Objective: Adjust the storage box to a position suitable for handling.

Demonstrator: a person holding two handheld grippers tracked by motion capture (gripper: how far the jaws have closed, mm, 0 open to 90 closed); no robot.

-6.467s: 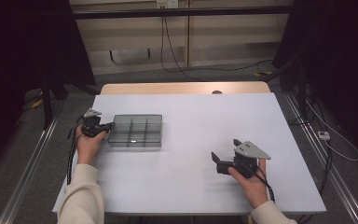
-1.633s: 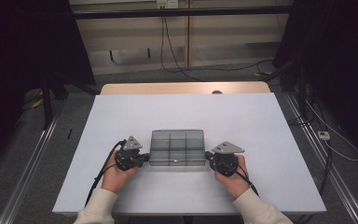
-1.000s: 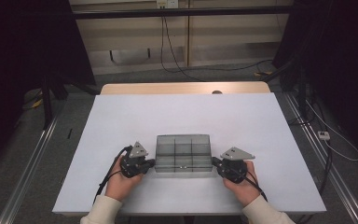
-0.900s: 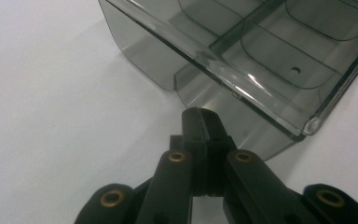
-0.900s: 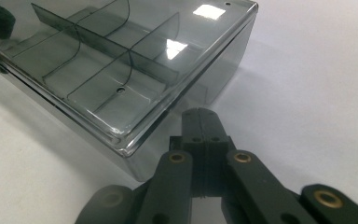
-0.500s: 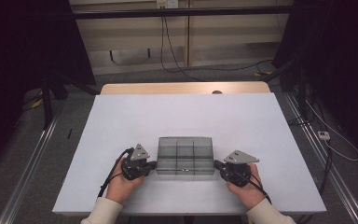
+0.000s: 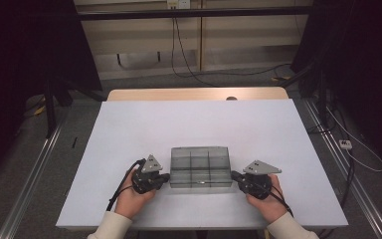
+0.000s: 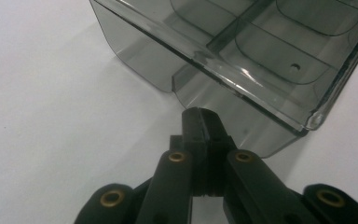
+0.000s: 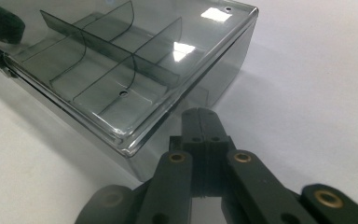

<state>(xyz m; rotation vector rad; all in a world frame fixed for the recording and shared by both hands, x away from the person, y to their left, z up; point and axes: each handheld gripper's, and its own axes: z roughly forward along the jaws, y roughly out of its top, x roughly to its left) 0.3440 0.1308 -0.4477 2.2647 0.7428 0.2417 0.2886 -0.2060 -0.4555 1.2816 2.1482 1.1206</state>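
Smoky compartment box sits on the table; left gripper and right gripper, jaws pressed together, flank its ends.

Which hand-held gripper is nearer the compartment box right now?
Roughly a tie. The left hand-held gripper sits shut at the left end wall of the smoky compartment box; the right hand-held gripper sits shut at its right end. Contact can't be confirmed.

I see a smoky, see-through grey box with darker grey dividers, lying on my plain white table. Both of my grippers, left and right, are black with brass-coloured pivot pins and pale grey plates on top. My sleeves are cream.
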